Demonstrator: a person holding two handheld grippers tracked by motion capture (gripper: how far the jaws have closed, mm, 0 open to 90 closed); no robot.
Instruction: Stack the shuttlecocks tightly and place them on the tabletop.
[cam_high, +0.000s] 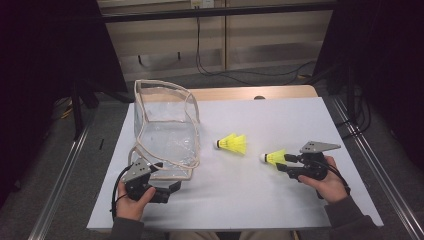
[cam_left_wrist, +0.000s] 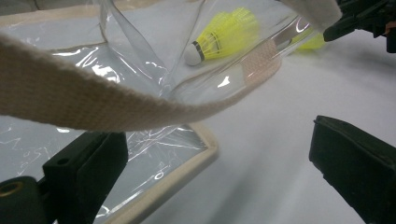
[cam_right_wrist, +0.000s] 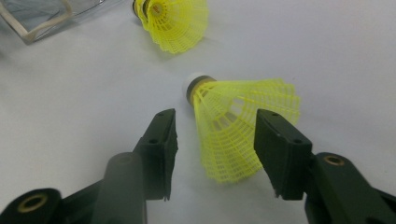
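The nearer shuttlecock (cam_high: 272, 158) lies on its side on the white table top (cam_high: 280, 120), well to the right of the clear bag (cam_high: 165, 131) and nearer the person than the second shuttlecock (cam_high: 233, 144). Its long axis runs roughly level across the table: the white cork nose points left toward the bag, and the yellow skirt flares to the right, into the right gripper (cam_high: 286, 163). In the right gripper view this shuttlecock (cam_right_wrist: 233, 130) lies slanted, nose up and to the left, skirt widening down and to the right between the two black jaws. The jaws stand partly spread on either side of the skirt; a gap shows on the left side, and whether the right pad touches the mesh I cannot tell. They do not pinch it.

The second shuttlecock lies between the bag and the nearer one, closer to the bag's right wall, its nose also toward the bag and its skirt away from it. In the left gripper view it (cam_left_wrist: 219, 35) shows through the clear plastic.

The left gripper (cam_high: 167, 190) sits at the bag's near front corner. Its jaws are spread wide, one by the bag's cloth-trimmed edge (cam_left_wrist: 154, 191), with nothing pressed between them.
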